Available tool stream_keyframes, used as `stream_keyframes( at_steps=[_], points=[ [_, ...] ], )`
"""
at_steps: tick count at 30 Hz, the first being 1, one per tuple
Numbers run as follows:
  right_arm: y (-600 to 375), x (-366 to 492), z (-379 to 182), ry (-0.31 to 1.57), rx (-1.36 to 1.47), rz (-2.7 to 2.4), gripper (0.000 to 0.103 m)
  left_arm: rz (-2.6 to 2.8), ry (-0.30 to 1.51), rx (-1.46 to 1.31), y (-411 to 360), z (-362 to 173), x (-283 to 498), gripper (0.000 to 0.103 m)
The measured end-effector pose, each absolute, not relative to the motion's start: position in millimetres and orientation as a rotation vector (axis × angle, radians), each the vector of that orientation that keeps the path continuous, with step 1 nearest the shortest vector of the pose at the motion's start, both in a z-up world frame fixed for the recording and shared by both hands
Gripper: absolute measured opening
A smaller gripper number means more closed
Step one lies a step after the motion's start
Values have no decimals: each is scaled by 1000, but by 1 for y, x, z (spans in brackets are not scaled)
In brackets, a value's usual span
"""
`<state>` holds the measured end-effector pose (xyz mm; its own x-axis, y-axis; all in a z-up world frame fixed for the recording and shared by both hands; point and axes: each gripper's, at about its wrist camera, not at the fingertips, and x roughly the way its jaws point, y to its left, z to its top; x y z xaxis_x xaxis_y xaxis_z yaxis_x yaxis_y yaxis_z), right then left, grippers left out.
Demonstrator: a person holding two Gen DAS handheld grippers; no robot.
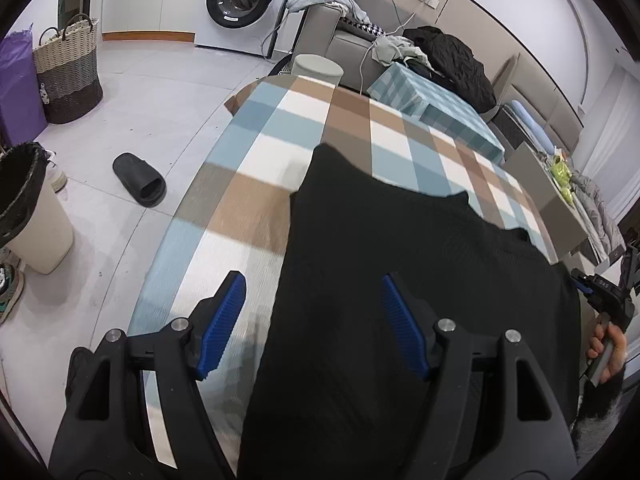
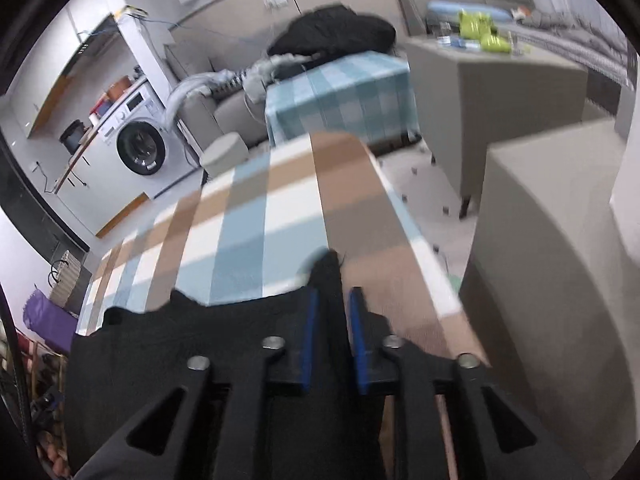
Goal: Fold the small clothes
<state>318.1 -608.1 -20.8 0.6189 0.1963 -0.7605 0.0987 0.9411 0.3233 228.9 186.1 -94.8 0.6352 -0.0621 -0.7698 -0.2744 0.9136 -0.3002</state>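
Note:
A black garment (image 1: 400, 280) lies spread on the checked tablecloth (image 1: 260, 184). My left gripper (image 1: 312, 320) is open above the garment's left edge; its right finger is over the cloth, its left finger over the tablecloth. My right gripper (image 2: 332, 340) is shut on a bunched corner of the black garment (image 2: 332, 276), which spreads to the left (image 2: 160, 340) over the tablecloth (image 2: 248, 220). The right gripper also shows at the far right of the left wrist view (image 1: 608, 300), held by a hand.
A black slipper (image 1: 140, 178), a lined bin (image 1: 28, 208) and a woven basket (image 1: 68, 68) stand on the floor left of the table. A washing machine (image 1: 240, 0) is at the back. A second checked table (image 1: 432, 108) and a sofa with clothes lie beyond. A grey cabinet (image 2: 540, 240) stands right.

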Motion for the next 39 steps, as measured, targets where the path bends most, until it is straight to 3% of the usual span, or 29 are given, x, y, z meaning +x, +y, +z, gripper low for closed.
stream_keyframes(
  at_steps=[2, 5, 9, 18, 27, 30, 35, 37, 39],
  points=[
    [-605, 305, -23, 920, 341, 75, 30, 132, 885, -402, 184, -95, 220, 68],
    [-598, 276, -24, 933, 327, 112, 42, 131, 893, -381, 178, -95, 205, 68],
    [-597, 229, -23, 952, 318, 135, 48, 131, 895, -349, 168, -93, 182, 68],
    [-613, 139, -39, 995, 344, 133, 49, 144, 929, -321, 152, -103, 122, 68],
    [-605, 112, -53, 968, 351, 211, 49, 144, 914, -337, 145, -111, 86, 68],
    [-600, 117, -53, 959, 364, 250, 49, 151, 909, -315, 139, -112, 81, 56],
    [-600, 105, -54, 950, 375, 265, 49, 138, 890, -337, 140, -112, 75, 19],
    [-602, 101, -55, 943, 374, 265, 49, 135, 876, -333, 138, -110, 72, 15],
    [-602, 101, -56, 932, 363, 248, 30, 132, 867, -323, 136, -108, 68, 13]
  ],
)
